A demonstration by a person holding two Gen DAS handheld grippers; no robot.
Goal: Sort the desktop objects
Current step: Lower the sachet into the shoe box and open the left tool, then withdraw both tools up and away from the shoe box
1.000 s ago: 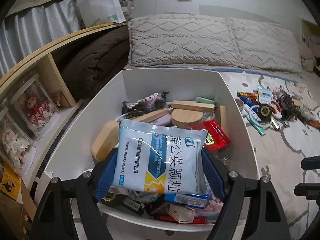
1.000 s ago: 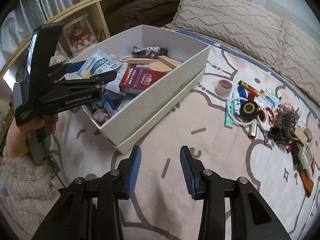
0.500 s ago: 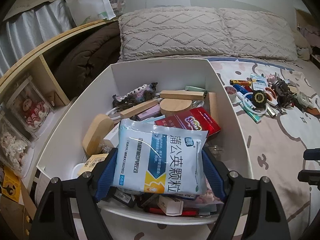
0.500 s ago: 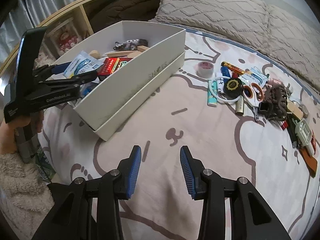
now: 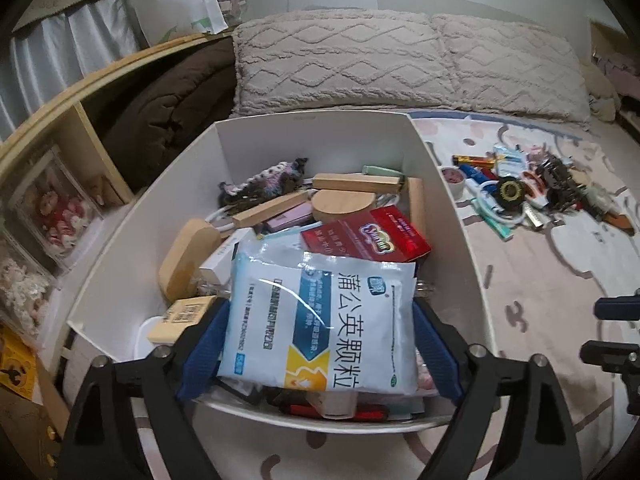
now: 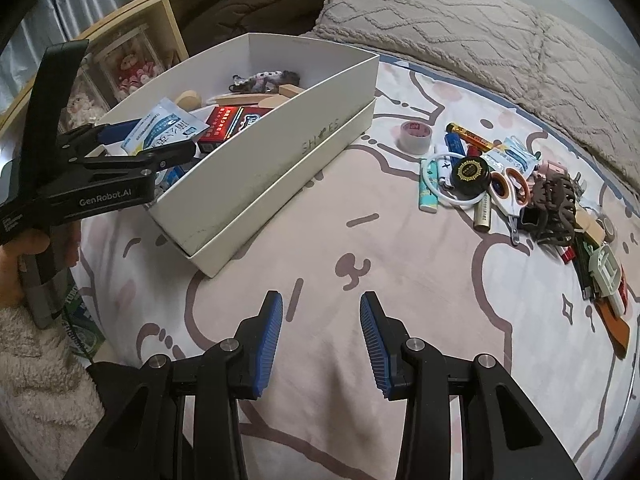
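While white box [image 5: 448, 200] brims with packets and blocks | left tool [image 5: 320, 344] opening, pouch [image 5: 320, 320] between | right tool [image 6: 320, 340] parted, empty

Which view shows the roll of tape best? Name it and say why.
The right wrist view: the roll of tape lies unobstructed on the bedspread beside the white box, its red core showing. In the left wrist view the roll of tape is smaller, near the box's far corner.

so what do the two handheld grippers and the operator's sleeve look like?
Both grippers, left gripper and right gripper, are black with silver pivot screws and ribbed blue finger pads. The left gripper's body carries white GenRobot.AI lettering. The sleeve is fuzzy and cream.
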